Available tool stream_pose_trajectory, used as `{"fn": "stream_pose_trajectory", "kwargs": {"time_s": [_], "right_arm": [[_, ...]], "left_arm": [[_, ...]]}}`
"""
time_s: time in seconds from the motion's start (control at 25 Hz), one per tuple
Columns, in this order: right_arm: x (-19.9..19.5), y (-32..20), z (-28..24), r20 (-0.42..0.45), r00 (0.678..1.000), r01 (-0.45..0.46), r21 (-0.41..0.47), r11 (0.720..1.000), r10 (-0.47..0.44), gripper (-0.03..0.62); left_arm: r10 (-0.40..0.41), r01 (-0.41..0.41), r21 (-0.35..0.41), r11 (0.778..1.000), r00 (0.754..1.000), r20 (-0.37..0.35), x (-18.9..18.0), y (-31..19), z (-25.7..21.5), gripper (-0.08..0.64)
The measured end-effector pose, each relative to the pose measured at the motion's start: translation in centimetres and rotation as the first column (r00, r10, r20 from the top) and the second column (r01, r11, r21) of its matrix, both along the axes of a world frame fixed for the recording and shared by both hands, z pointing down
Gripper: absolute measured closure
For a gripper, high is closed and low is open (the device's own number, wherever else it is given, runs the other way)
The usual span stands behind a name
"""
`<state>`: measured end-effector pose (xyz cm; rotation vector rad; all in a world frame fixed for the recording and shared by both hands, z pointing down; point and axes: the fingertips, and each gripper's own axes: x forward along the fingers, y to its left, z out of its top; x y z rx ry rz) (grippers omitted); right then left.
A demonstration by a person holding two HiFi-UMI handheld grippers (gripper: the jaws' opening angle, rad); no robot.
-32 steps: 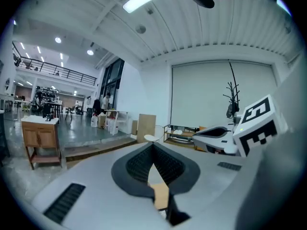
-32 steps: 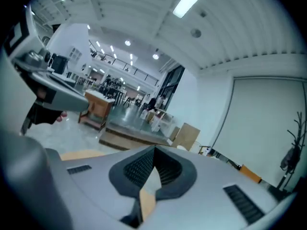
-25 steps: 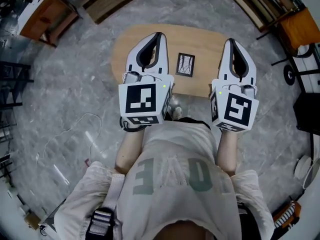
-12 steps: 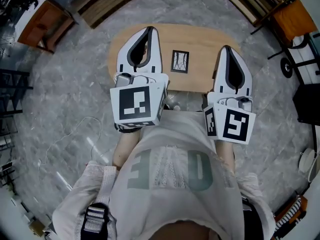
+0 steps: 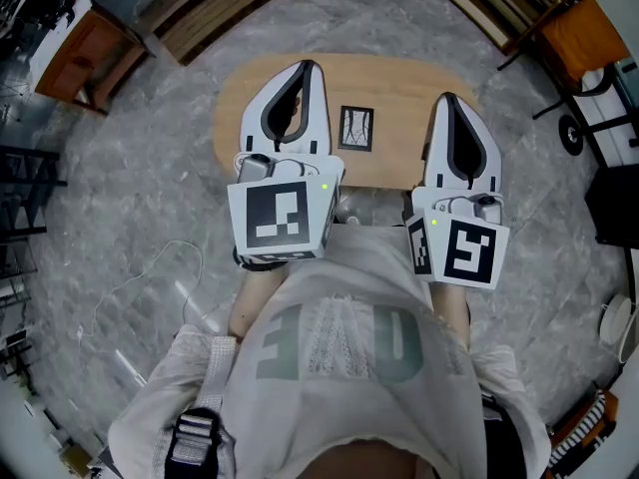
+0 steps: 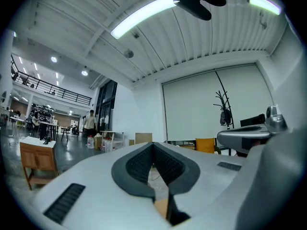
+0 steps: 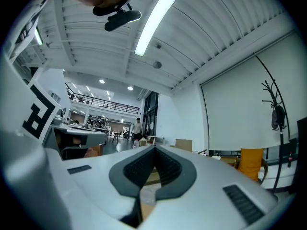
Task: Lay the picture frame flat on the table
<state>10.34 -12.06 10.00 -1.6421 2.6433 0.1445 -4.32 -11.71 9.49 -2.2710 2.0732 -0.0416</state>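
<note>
A small dark picture frame (image 5: 356,128) with a pale drawing in it appears to lie flat on the oval wooden table (image 5: 394,83), between my two grippers. My left gripper (image 5: 310,66) hovers over the table's left part, shut and holding nothing, its tip to the left of the frame. My right gripper (image 5: 446,98) is over the table's right part, also shut and empty. Both point level, out into the hall. In the left gripper view the left gripper's (image 6: 153,143) toothed pads meet at the tip. The right gripper's (image 7: 154,147) pads do the same in the right gripper view.
The table stands on a grey marble floor. A wooden cabinet (image 5: 85,43) is at the far left, wooden boards (image 5: 220,8) lie beyond the table, and an orange chair (image 5: 599,28) is at the upper right. A thin cable (image 5: 150,267) trails on the floor at left.
Both grippers have drawn back a little toward the person's body and risen slightly. The picture frame has stayed where it was on the table.
</note>
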Motion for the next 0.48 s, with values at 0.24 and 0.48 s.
{"fn": "stream_pose_trajectory", "kwargs": {"time_s": [0.24, 0.48], "right_arm": [[-0.45, -0.18, 0.62, 0.001, 1.0, 0.019, -0.013, 1.0, -0.019, 0.586], [-0.59, -0.25, 0.71, 0.0, 1.0, 0.026, -0.019, 0.999, -0.026, 0.586]], "left_arm": [[-0.029, 0.029, 0.023, 0.999, 0.999, 0.016, -0.45, 0.04, -0.41, 0.551], [-0.034, 0.034, 0.038, 0.999, 0.999, 0.012, -0.58, 0.06, -0.78, 0.551]]}}
